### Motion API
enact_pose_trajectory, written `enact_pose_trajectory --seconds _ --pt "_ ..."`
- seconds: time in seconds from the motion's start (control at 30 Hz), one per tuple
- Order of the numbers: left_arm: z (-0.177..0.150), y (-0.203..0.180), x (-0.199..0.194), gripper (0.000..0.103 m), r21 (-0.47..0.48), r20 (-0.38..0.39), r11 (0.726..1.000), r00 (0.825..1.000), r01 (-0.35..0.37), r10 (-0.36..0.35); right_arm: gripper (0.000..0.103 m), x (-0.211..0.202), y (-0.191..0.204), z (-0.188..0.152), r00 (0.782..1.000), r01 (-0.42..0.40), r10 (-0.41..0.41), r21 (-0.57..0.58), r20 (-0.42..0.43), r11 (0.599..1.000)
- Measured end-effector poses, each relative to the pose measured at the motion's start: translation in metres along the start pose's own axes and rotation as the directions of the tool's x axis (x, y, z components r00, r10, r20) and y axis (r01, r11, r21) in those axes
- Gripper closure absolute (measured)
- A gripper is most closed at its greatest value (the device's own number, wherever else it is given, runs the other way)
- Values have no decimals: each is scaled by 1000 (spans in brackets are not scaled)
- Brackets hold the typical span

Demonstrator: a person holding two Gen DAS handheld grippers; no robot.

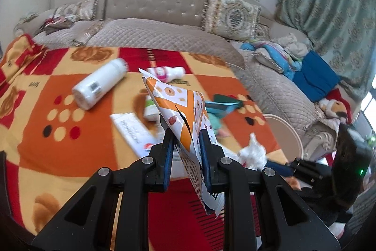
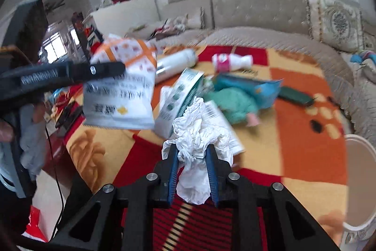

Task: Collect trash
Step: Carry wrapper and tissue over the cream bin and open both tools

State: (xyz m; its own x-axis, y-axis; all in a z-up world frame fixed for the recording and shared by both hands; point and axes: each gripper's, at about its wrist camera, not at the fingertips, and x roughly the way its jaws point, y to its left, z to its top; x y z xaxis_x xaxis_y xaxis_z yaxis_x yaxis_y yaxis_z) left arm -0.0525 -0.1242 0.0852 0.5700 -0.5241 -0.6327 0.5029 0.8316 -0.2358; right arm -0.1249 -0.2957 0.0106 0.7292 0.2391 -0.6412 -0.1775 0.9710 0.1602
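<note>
In the left wrist view, the left claw [image 1: 185, 133] is clamped on a thin, torn orange-and-white snack wrapper [image 1: 181, 109], held up over the near edge of the blanket-covered surface [image 1: 47, 145]; a firm pinch should stop the slick film slipping. In the right wrist view, the right claw [image 2: 191, 152] grips a crumpled white tissue [image 2: 197, 133], soft and springy, above the same near edge, the white bin [image 2: 359, 180] just off the surface's right edge.

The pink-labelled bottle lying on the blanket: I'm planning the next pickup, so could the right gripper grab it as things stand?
Probably not yet. The right gripper is shut on the crumpled tissue, so it has no free grip. The pink-labelled bottle lies beyond a teal cloth and cartons; nothing covers it.
</note>
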Motion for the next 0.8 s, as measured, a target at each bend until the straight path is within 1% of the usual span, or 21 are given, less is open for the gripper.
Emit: enact_pose_trajectory --seconds 0.23,0.4,0.6,0.8 --pt "7 -63 29 84 86 -36 994 997 74 -71 81 -38 -59 0 992 108 -112 87 49 990" --pt "9 -114 58 84 152 -74 981 992 117 -106 81 -61 -106 -6 980 182 -192 152 57 972" --pt "7 -163 95 84 190 -121 970 984 152 -130 81 -79 -160 -16 956 276 -290 211 37 938" --pt "4 -202 125 84 213 -161 961 976 177 -144 81 -87 -208 -28 940 332 -342 257 -7 907"
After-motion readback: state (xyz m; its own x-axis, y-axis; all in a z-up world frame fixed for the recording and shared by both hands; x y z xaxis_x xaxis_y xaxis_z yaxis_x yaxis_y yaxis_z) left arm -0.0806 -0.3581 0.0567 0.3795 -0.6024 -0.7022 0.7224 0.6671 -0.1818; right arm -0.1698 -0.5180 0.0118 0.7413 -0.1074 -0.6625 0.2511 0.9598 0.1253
